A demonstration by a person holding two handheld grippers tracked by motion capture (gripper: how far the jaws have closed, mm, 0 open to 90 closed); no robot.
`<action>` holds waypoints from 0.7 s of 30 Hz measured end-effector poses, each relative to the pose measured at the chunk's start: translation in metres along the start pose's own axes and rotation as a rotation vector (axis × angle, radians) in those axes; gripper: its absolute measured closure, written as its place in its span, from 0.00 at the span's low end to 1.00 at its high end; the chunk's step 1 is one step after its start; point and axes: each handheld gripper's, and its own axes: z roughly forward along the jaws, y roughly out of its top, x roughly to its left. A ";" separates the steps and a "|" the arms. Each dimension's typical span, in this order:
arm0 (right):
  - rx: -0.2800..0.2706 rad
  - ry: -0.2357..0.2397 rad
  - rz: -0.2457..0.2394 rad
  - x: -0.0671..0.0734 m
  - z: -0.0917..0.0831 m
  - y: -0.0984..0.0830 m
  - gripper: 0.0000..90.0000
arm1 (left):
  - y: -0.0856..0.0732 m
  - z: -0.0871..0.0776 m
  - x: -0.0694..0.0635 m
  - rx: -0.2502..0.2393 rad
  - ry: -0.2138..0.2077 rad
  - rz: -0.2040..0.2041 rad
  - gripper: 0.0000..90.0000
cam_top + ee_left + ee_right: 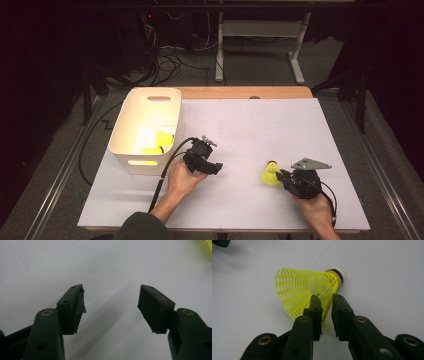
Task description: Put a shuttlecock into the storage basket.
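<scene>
Right gripper, jaws pinching the skirt edge of a yellow shuttlecock lying on the white table: judged featherlight, springy, crushable, best held gently near the cork; left gripper gaped empty.

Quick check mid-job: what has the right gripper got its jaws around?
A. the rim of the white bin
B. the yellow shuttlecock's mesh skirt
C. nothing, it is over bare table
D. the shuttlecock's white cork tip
B: in the right gripper view the right gripper pinches the wall of the yellow shuttlecock skirt, clear of the tip.
</scene>
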 end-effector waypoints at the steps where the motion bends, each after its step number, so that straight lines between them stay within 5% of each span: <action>1: 0.002 0.002 0.004 -0.001 0.000 0.000 0.91 | 0.000 0.000 0.000 -0.001 0.000 0.000 0.43; 21: 0.041 0.051 -0.003 0.001 0.004 0.010 1.00 | 0.000 -0.002 0.002 -0.017 -0.037 0.003 0.44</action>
